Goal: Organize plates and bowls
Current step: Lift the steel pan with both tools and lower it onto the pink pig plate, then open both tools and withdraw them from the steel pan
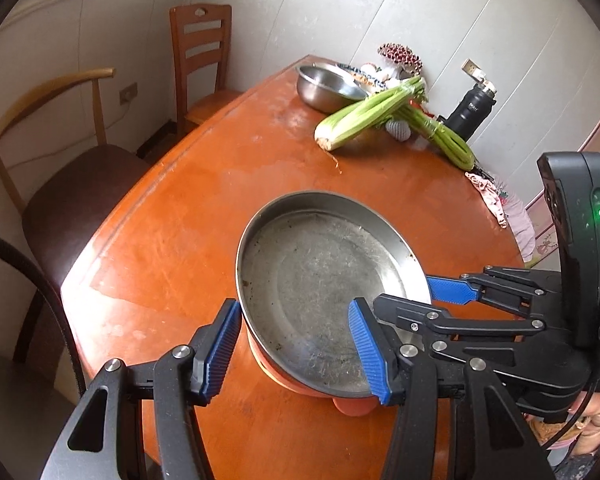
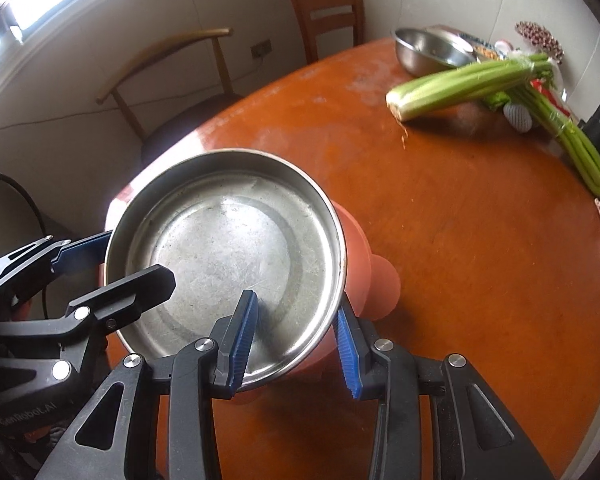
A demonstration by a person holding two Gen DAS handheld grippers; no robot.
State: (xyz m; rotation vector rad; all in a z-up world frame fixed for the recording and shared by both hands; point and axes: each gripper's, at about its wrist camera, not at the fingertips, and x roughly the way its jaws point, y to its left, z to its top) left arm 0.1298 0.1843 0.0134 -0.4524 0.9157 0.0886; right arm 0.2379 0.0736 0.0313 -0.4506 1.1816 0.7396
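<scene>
Both tools, left tool [image 1: 296,350] and right tool [image 2: 296,344], clamp opposite rims of the steel plate [image 1: 324,276], so I carry it level over the orange bowl [image 2: 358,256].

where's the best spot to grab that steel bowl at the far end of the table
Take the steel bowl by its thin rim, on the open side facing the bare table, one finger inside and one outside the wall. It sits upright, mouth up. Its right side is likely awkward: celery leans at that edge, and a patterned dish crowds in behind.
</scene>
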